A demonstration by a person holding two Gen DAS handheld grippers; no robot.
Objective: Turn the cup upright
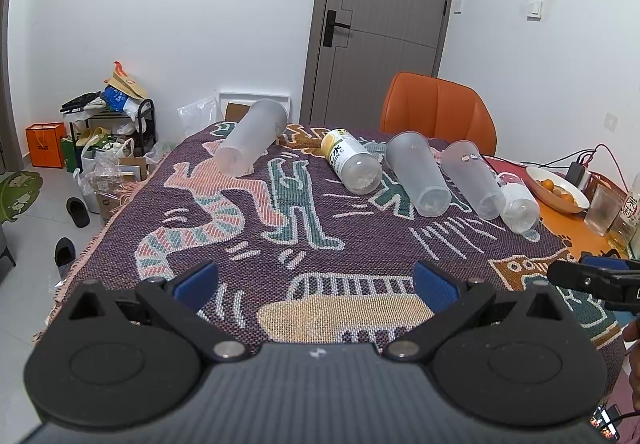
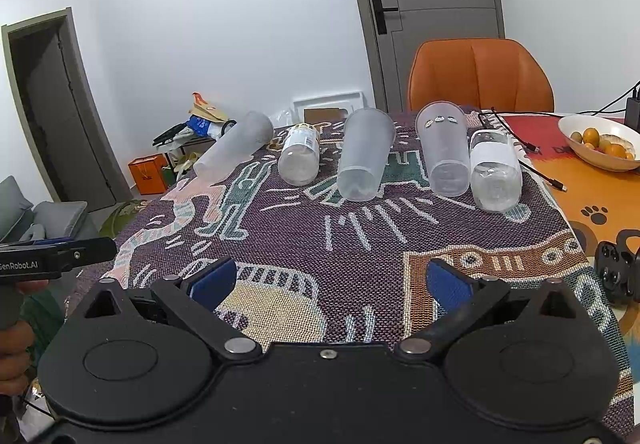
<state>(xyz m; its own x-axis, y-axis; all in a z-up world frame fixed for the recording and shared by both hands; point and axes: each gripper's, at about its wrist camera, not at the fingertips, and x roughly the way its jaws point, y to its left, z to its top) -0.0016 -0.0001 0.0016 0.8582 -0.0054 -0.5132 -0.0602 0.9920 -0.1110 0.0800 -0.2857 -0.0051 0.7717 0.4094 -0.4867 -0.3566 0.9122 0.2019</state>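
A: Left gripper (image 1: 316, 284) — jaws spread wide, nothing held. It is poised over the near part of the patterned cloth (image 1: 360, 256), well short of the row of containers.

B: Same is noted for the right gripper (image 2: 330, 284): blue pads (image 2: 212, 284) far apart, nothing between them, cloth seen below.

A: Five containers are laid on their sides across the far half of the cloth. From the left: a frosted cup (image 1: 252, 138), tilted with its rim raised toward the far edge; a bottle (image 1: 352, 164) with a yellow-green label; a second cup (image 1: 418, 178); a third cup (image 1: 474, 180); a clear bottle (image 1: 518, 204).

B: Confirmed from the right view. The third cup (image 2: 446, 148) is marked with small oval stickers near its rim, and it is just beside the clear bottle (image 2: 494, 174), possibly touching. The middle cup (image 2: 364, 160) is set apart from both neighbours. Bases are turned toward the cameras.

A: No cup is upright.

B: Also recorded: a bowl (image 2: 600, 160) of oranges on the bare orange tabletop at right, a black cable (image 2: 532, 168) running past the clear bottle, an orange chair (image 2: 480, 76) behind the table, a grey door (image 2: 432, 4) beyond it.

A: A drinking glass (image 1: 602, 210) is seen at the far right of the left view, near the bowl.
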